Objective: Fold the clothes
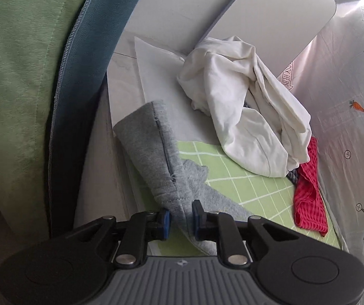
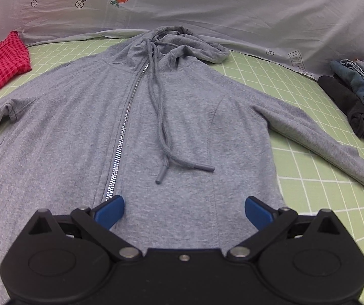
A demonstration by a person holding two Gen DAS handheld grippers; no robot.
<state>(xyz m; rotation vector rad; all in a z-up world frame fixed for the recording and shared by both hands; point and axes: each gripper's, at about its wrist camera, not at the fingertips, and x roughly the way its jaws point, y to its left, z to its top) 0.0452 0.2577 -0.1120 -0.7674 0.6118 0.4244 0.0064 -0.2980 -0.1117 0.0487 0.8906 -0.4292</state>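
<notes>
Grey hoodie [image 2: 80, 117] flat on green mat [image 2: 309, 167], left gripper [image 1: 181, 218] apparently pinching its cuff [image 1: 151, 152], right gripper [image 2: 184, 209] spread above its hem.

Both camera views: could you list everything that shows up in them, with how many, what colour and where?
hoodie: one, grey, spread front up on the mat, zip partly done up, its sleeve end lifted
mat: one, green with a white grid, under the clothes
red cloth: one, red checked, crumpled at the mat's left edge
white garment: one, cream white, bunched beside the red cloth
dark clothes: a small pile, black and denim blue, at the mat's right edge
sheet: one, pale with carrot prints, behind the mat
left gripper: one, black, blue-padded fingers pinching the sleeve
right gripper: one, black, fingers wide apart over the hoodie's hem
</notes>
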